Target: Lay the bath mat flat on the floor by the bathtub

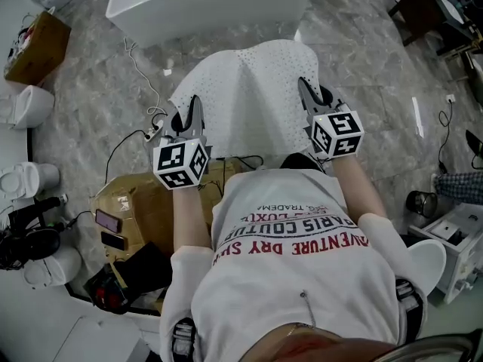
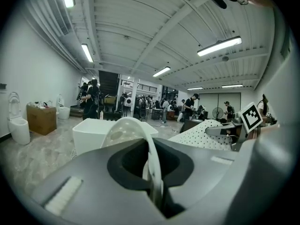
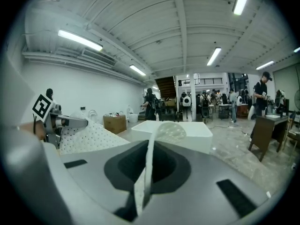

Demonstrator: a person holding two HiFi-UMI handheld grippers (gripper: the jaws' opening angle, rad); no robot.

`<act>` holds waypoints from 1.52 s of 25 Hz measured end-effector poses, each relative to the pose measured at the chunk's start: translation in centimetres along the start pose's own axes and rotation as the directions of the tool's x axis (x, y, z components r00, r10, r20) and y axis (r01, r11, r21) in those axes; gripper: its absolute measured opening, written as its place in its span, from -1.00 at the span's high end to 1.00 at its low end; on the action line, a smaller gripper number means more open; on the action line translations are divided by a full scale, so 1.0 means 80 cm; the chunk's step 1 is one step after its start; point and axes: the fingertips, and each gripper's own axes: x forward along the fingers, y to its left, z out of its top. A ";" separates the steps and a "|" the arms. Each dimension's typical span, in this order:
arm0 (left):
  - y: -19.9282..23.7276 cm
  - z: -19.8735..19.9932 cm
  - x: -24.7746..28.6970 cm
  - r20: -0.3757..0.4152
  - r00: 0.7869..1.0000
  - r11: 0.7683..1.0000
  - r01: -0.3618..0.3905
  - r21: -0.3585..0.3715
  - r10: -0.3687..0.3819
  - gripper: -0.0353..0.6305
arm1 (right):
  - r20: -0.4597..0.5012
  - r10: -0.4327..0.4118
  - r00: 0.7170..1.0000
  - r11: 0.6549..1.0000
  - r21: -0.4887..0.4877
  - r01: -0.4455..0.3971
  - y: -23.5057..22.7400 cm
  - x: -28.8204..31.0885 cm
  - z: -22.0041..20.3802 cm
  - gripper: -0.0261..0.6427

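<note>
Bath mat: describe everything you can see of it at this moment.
The bath mat is white, thin and flexible, dotted all over with small holes, and looks rubbery. It is not yet flat. The left gripper and the right gripper are each shut on a near corner, so it sags between them and slopes away towards the white bathtub. Its edge curls up out of each pair of jaws. Whether its far edge touches the floor cannot be told.
</note>
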 end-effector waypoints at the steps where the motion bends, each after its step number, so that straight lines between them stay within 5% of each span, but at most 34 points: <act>1: 0.002 -0.002 0.005 -0.007 1.000 1.000 0.001 -0.006 -0.001 0.84 | -0.009 -0.001 1.000 1.000 0.005 0.001 -0.003 0.003 -0.003 0.88; 12: 0.043 -0.021 0.105 -0.100 0.994 0.998 -0.057 -0.022 0.055 0.84 | -0.107 0.084 0.991 0.996 0.043 -0.080 -0.053 0.120 -0.031 0.88; 25: 0.158 0.015 0.344 -0.187 0.964 0.972 -0.212 -0.098 0.191 0.84 | -0.215 0.202 0.955 0.979 0.055 -0.195 -0.207 0.381 -0.007 0.88; 38: 0.263 0.008 0.519 -0.293 0.949 0.987 -0.146 -0.074 0.119 0.84 | -0.332 0.177 0.927 0.981 0.132 -0.140 -0.248 0.568 -0.016 0.88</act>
